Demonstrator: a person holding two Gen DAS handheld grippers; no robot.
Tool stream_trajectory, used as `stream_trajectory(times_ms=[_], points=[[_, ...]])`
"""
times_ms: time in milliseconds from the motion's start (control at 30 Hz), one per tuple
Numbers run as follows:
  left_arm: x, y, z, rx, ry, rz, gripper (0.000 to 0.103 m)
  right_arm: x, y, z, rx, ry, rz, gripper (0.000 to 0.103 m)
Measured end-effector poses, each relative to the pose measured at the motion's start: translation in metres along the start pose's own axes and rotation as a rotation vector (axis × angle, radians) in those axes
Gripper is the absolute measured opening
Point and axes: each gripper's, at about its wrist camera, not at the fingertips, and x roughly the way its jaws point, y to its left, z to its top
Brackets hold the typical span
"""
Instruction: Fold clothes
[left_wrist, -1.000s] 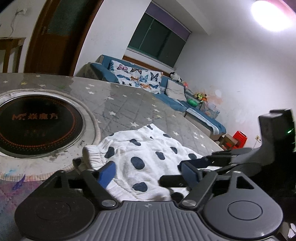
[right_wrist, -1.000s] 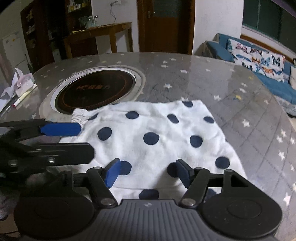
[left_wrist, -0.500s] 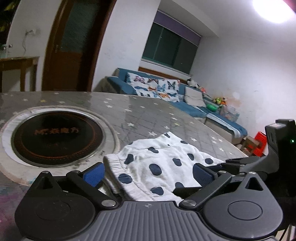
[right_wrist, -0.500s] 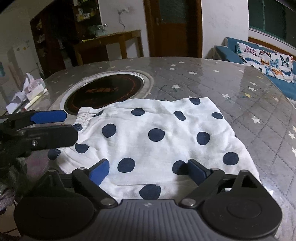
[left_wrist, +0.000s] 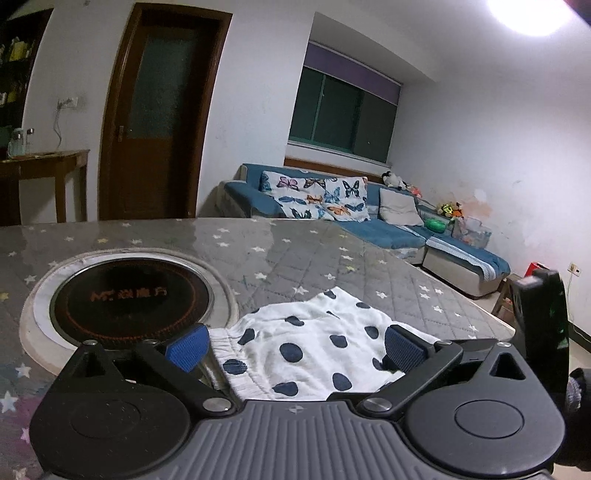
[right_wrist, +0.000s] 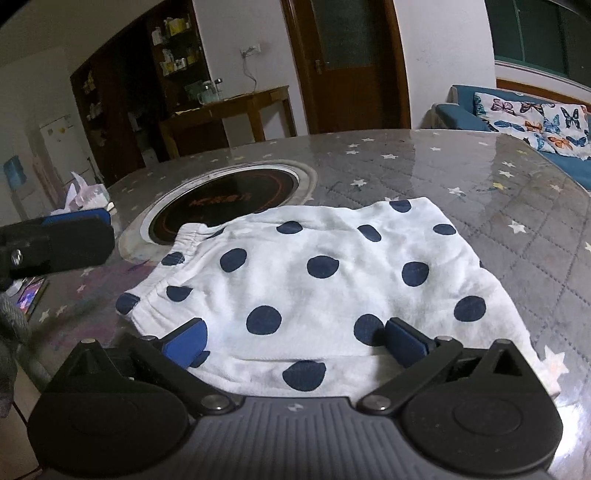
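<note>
Right wrist view shows the white cotton garment with navy polka dots (right_wrist: 317, 280) lying as a compact rectangle on the grey star-quilted surface (right_wrist: 461, 173), elastic waistband toward the round black inset hob (right_wrist: 225, 206). Right claw (right_wrist: 295, 341) and left claw (left_wrist: 295, 349) both stand wide, holding nothing. Either another fold remains or folding is finished; the scene fits both.

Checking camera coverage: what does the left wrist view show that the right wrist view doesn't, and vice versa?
Left wrist only: the window, the ceiling light, and the right gripper's body at the frame's right edge.

Right wrist only: the dark shelving, a white fridge, and the left gripper's fingers at the left edge.

Both: the polka-dot garment lying on the star-patterned table, the round cooktop, the door, the wooden side table, the blue sofa. Both grippers are open.
</note>
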Motion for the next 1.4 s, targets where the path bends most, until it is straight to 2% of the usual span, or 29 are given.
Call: stream_trajectory(times_ms=[333, 600, 867, 1100, 1267, 1400], points=[[0.002, 0.029, 0.006, -0.048, 0.0, 0.102, 0.103, 0.001, 0.007, 0.005, -0.012, 0.027, -0.015, 0.103], [0.026, 0.051, 0.007, -0.058, 0.053, 0.152, 0.103, 0.002, 0.003, 0.049, -0.022, 0.008, -0.026, 0.103], [0.067, 0.057, 0.01, -0.061, 0.125, 0.182, 0.103, 0.047, -0.013, 0.085, -0.057, 0.07, -0.038, 0.103], [0.09, 0.056, -0.002, -0.031, 0.205, 0.24, 0.103, 0.089, -0.044, 0.095, -0.027, 0.172, -0.064, 0.103], [0.082, 0.056, -0.003, -0.034, 0.201, 0.253, 0.103, 0.087, -0.042, 0.096, -0.034, 0.15, -0.046, 0.103], [0.074, 0.055, -0.002, -0.038, 0.19, 0.263, 0.103, 0.062, -0.028, 0.09, -0.06, 0.113, -0.003, 0.103]])
